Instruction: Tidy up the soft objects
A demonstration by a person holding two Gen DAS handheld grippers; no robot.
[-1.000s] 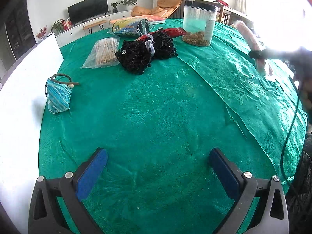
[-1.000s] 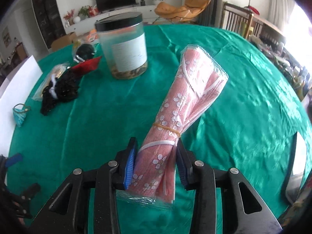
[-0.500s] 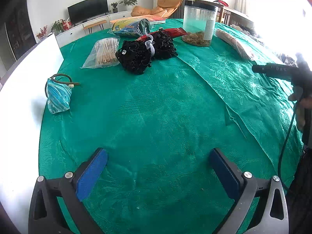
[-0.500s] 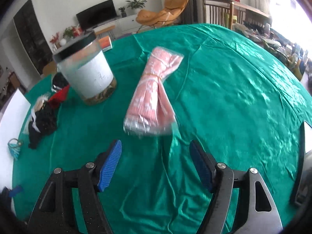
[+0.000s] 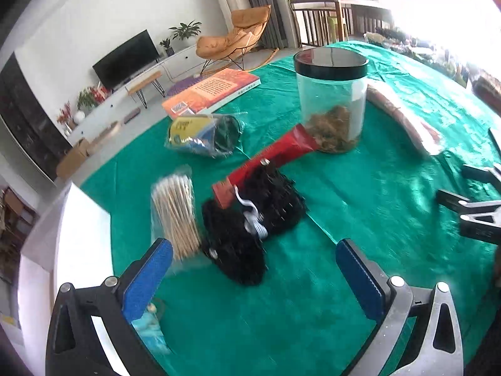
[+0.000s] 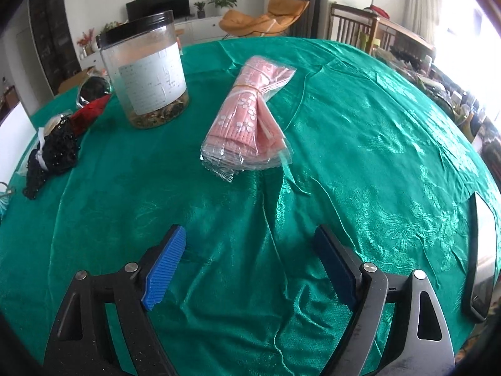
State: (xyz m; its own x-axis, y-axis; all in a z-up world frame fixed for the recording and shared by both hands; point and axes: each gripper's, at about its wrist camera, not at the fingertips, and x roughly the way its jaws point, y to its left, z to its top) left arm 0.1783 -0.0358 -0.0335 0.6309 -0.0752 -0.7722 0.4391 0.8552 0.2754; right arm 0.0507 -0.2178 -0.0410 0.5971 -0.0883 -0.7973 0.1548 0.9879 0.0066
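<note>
A pink flowered cloth bundle in clear wrap (image 6: 253, 116) lies on the green tablecloth, to the right of the clear jar. My right gripper (image 6: 250, 260) hovers a little short of it; its jaws are opening wide with nothing between them. The same bundle (image 5: 404, 116) shows right of the jar in the left wrist view. A black lacy fabric heap (image 5: 250, 222) lies just ahead of my left gripper (image 5: 253, 269), which stands open and empty. A striped blue pouch (image 5: 147, 326) peeks from behind the left finger.
A clear jar with a black lid (image 5: 332, 100) holds dried bits. Around it lie a red packet (image 5: 275, 159), a bag of wooden sticks (image 5: 175, 213), a plastic-wrapped bag (image 5: 203, 134) and an orange book (image 5: 213, 91). A white board (image 5: 81, 235) edges the table's left; a phone (image 6: 482, 257) lies right.
My right gripper let go of the pink bundle, which now lies on the cloth, and its jaws spread wide. My left gripper moved forward toward the black fabric heap and rolled.
</note>
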